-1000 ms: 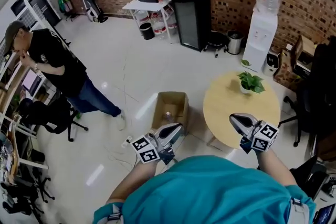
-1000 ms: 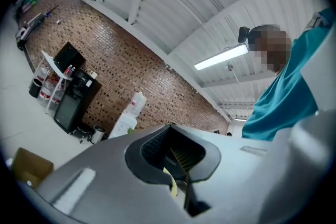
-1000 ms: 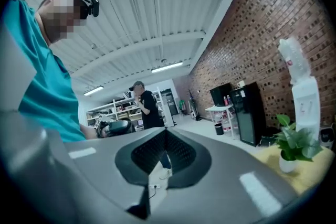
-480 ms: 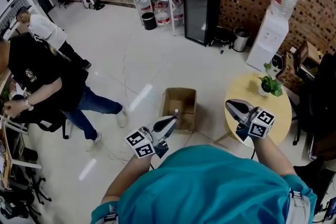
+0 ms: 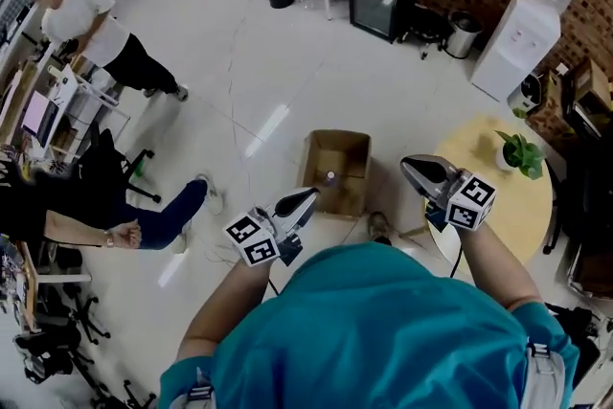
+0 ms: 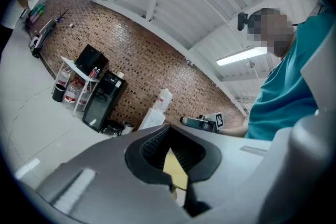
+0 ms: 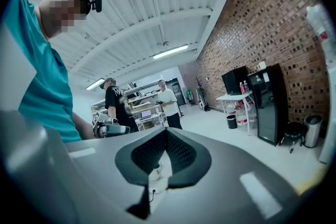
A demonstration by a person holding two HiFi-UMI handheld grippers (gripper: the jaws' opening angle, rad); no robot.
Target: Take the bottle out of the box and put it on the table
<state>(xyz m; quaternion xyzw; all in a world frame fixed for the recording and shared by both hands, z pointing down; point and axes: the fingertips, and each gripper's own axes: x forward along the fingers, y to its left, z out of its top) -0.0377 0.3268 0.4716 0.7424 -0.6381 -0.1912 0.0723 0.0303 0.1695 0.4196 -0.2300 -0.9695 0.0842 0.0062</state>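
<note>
Left hand-held gripper [image 5: 311, 193], right hand-held gripper [image 5: 406, 164]: both closed, empty. The small pale-capped plastic bottle [image 5: 330, 176] seems light, slippery; grasp its neck.

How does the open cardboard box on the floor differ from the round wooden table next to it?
The open brown cardboard box is rectangular; the light wooden table is round. The box holds a small bottle; the table carries a potted green plant. The box sits on the white floor; the table stands to its right. Both are light brownish.
</note>
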